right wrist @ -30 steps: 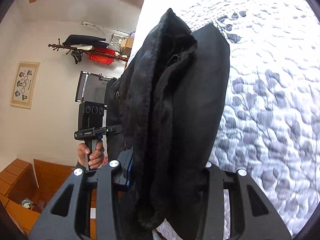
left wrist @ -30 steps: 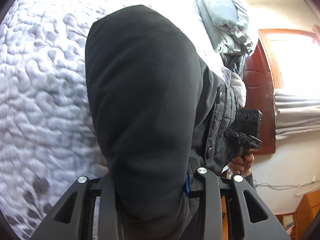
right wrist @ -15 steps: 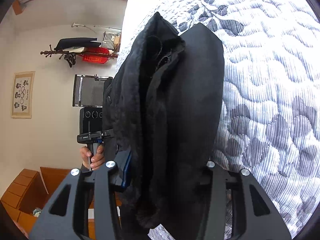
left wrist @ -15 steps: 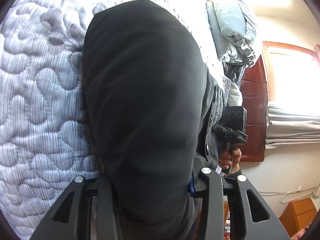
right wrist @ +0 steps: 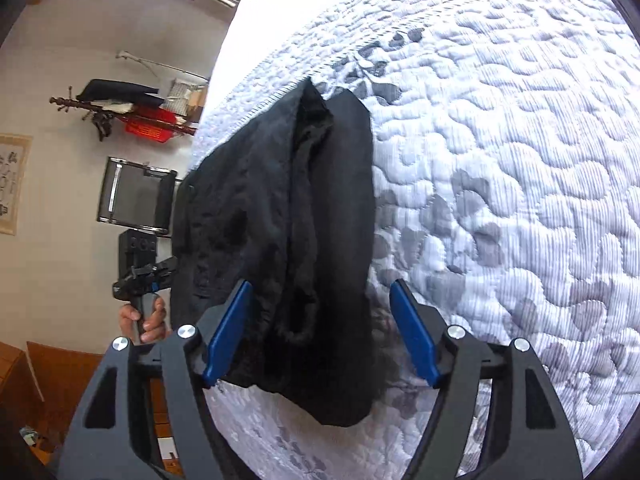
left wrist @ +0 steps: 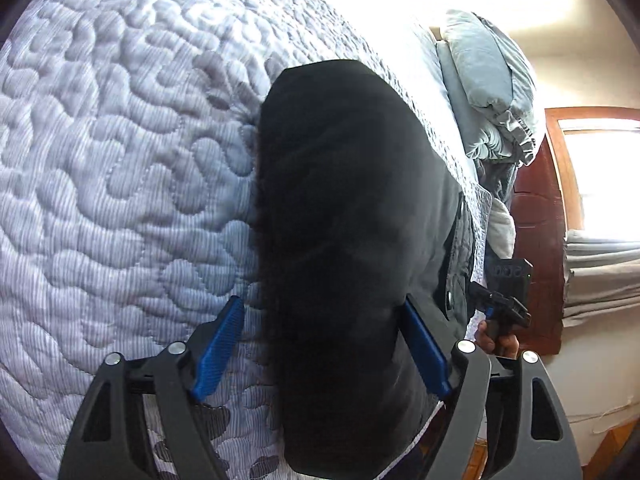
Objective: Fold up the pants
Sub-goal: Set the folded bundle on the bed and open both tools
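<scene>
Your jaws have just been opening on both sides: the left gripper and right gripper now stand wide, with the black pants between their pads. The pants lie folded on the quilted bedspread, by the bed's edge.

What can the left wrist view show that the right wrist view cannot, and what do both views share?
Only the left wrist view shows the grey bedding pile, the wooden window frame and the folded curtain. Only the right wrist view shows the coat rack, the red basket, the wall picture and the chair. Both show the black pants lying folded on the quilt, between blue pads that have just been opening; the left gripper and right gripper now stand open.
</scene>
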